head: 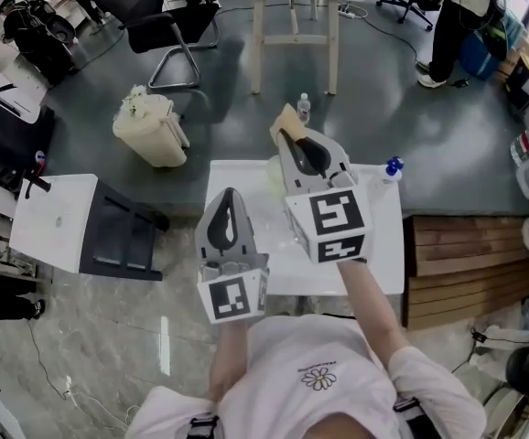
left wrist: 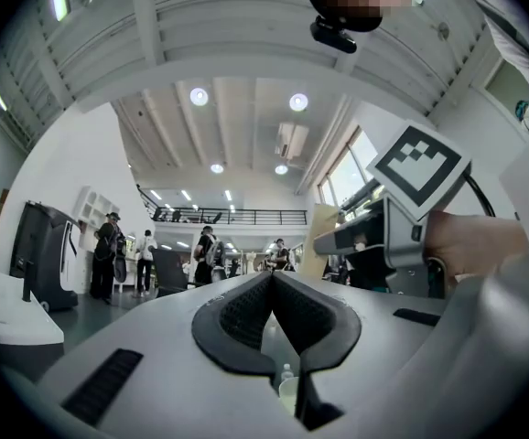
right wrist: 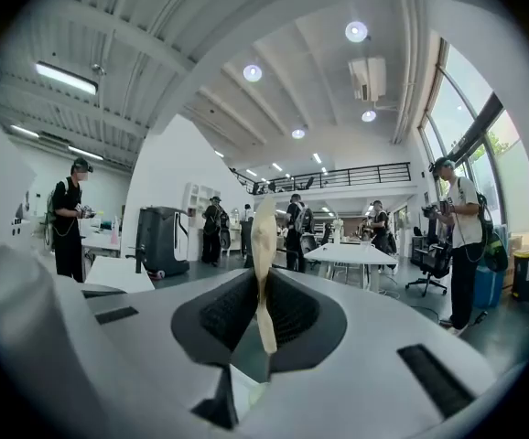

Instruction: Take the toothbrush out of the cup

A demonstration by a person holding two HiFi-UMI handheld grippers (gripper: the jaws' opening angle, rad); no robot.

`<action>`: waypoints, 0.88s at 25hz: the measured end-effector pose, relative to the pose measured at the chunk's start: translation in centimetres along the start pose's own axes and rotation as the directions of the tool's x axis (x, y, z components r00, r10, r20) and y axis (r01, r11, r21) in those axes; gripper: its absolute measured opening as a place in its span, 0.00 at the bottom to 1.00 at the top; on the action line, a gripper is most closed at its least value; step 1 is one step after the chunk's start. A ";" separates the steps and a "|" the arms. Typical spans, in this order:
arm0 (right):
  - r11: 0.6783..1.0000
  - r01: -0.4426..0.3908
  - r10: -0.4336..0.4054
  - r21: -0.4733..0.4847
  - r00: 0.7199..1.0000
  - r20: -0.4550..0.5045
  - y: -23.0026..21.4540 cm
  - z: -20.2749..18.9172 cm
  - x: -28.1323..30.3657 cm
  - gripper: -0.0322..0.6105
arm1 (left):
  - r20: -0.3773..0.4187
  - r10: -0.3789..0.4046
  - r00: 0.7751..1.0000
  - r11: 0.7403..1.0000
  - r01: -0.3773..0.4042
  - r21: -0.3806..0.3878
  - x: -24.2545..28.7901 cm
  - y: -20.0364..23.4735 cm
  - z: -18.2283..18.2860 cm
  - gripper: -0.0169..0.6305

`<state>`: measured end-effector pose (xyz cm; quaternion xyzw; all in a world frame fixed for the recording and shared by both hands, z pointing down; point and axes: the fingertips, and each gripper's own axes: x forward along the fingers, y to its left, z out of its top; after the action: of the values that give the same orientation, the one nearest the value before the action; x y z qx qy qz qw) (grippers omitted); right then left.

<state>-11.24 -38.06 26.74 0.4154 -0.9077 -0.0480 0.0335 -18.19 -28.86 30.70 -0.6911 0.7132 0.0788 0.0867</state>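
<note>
the right gripper (right wrist: 263, 286) pinches the toothbrush (right wrist: 263, 231), which points to twelve o'clock, apparently clear of the cup (left wrist: 287, 394). the left gripper (left wrist: 272, 280) is closed and empty. removal looks done; putting it down may remain.

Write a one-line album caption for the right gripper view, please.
Right gripper, jaws shut on a pale toothbrush, with a busy open hall beyond.

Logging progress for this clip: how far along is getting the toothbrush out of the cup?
Done: the slim cream toothbrush looks out, its lower end hanging free, clear of the pale cup. In hand: the right hand-held gripper clamps it, held level. The left hand-held gripper is shut and empty. Left: probably just setting it down.
</note>
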 end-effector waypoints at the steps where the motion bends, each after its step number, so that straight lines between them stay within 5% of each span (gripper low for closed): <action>1: 1.000 -0.007 0.007 0.004 1.000 0.031 0.0 0.5 -0.8 0.10 | 0.007 -0.002 1.000 1.000 0.002 -0.007 0.1 -0.2 0.3 0.05; 5: 0.998 -0.024 0.032 -0.052 0.985 0.170 0.5 2.0 -4.1 0.10 | 0.041 -0.019 0.999 1.000 0.018 0.021 0.2 -0.7 1.8 0.05; 9: 0.990 0.066 -0.032 -0.125 0.965 0.261 0.6 2.1 -6.5 0.10 | 0.068 -0.025 0.997 0.999 0.023 0.024 0.4 -0.7 3.1 0.05; 22: 0.990 0.105 -0.084 -0.098 0.978 0.192 0.3 -2.3 -9.1 0.09 | 0.053 -0.048 0.997 0.996 0.044 0.073 0.5 -0.7 2.4 0.05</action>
<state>-5.28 -31.06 28.84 0.4494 -0.8821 -0.1374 -0.0321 -17.44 -28.79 28.23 -0.7012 0.6970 0.0701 0.1326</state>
